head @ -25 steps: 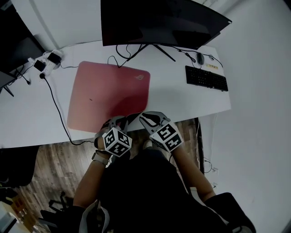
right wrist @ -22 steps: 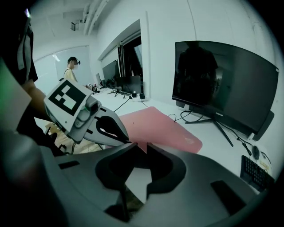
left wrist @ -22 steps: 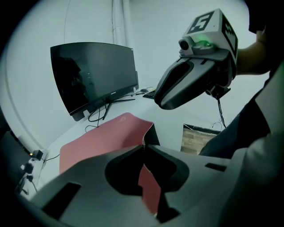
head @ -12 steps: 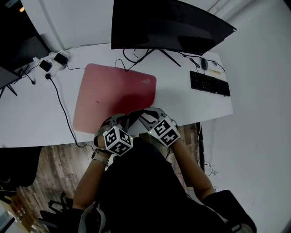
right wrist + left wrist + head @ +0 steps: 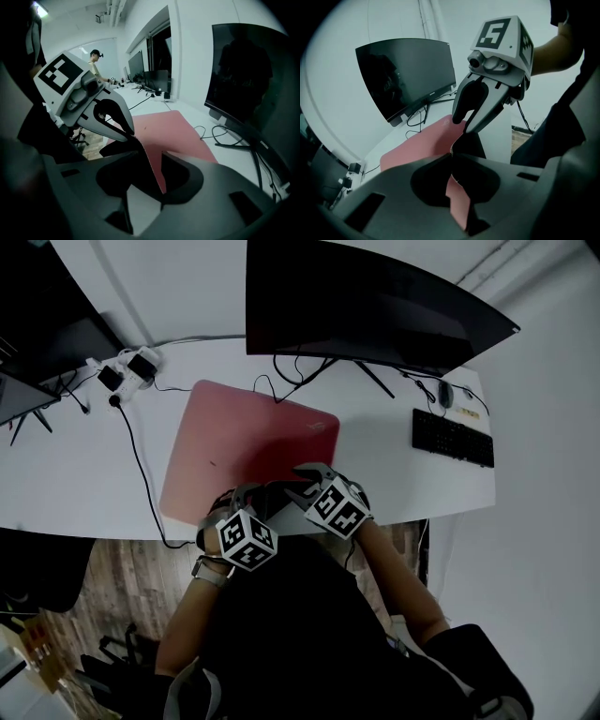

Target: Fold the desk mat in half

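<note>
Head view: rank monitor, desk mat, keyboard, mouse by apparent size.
1-2. monitor and desk mat: near alike; the monitor rises toward the camera, so unranked.
3. keyboard.
4. mouse.

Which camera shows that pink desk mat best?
The head view: nearly the whole desk mat lies in sight on the white desk. Both gripper views catch only its lifted near edge up close, plus part of its top.

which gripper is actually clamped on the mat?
The left gripper: its fingers are shut on the desk mat's near edge. The right gripper's fingers are opening, with that edge loose between them.
</note>
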A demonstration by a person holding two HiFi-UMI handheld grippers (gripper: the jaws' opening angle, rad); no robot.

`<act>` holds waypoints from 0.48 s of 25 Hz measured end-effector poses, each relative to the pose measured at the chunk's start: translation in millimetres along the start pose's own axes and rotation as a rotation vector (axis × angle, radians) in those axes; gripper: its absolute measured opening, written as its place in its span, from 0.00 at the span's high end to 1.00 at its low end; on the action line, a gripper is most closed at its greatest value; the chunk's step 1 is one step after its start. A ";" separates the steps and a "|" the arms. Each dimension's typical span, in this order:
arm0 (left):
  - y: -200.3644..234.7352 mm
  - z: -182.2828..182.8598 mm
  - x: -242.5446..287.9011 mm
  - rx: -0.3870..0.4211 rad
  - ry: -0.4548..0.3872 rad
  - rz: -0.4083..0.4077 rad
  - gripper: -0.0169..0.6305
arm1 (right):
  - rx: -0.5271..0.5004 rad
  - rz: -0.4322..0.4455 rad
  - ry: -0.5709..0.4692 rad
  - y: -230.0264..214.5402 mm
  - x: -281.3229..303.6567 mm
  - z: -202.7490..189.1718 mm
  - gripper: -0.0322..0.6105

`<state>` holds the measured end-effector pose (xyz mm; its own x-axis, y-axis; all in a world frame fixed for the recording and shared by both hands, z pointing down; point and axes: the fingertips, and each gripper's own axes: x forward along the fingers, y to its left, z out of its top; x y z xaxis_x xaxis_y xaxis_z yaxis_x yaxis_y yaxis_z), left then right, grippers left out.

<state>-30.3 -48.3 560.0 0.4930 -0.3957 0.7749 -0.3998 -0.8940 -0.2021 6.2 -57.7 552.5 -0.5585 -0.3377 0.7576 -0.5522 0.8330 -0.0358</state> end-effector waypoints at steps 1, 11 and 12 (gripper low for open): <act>2.1 0.9 1.9 -0.001 0.009 0.006 0.92 | -0.021 0.031 0.006 -1.0 3.2 0.2 0.73; 29.3 11.9 13.5 -0.019 0.067 0.090 0.92 | -0.151 0.219 0.048 -17.1 24.5 -3.6 0.74; 32.1 12.2 13.9 -0.021 0.069 0.097 0.92 | -0.159 0.224 0.047 -18.9 25.9 -3.0 0.76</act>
<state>-26.9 -85.0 556.9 0.3971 -0.4636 0.7921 -0.4590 -0.8477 -0.2660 4.0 -80.9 574.8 -0.6239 -0.1200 0.7722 -0.3121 0.9442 -0.1054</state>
